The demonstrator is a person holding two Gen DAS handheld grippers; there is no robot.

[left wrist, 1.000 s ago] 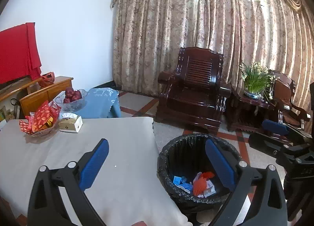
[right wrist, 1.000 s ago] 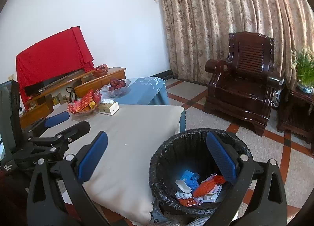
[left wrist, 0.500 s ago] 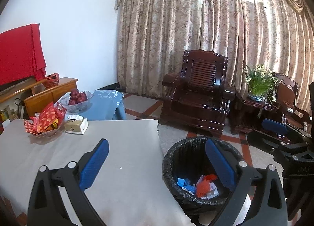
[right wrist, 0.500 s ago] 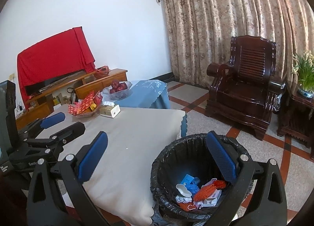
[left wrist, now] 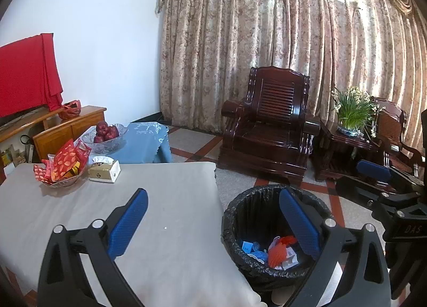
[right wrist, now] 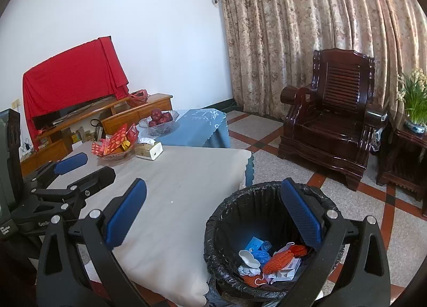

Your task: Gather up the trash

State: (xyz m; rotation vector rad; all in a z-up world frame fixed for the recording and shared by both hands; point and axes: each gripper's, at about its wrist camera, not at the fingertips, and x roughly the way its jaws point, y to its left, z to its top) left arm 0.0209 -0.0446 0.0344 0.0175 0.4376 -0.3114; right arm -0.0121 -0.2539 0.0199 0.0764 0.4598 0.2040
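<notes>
A black-lined trash bin stands on the floor at the table's right corner. Inside it lies collected trash: orange netting, blue scraps and white wrappers. My left gripper is open and empty, its right finger over the bin's mouth and its left finger over the beige tablecloth. My right gripper is open and empty too, standing the same way over bin and cloth. Each shows in the other's view: the right gripper and the left gripper.
At the table's far end sit a tissue box and a bowl of red packets. A fruit bowl rests on a blue-covered stand. A dark wooden armchair and a potted plant stand beyond the bin.
Both views drift only slightly, the scene sliding a little down and right. Both grippers stay open and empty over the bin and table corner.
</notes>
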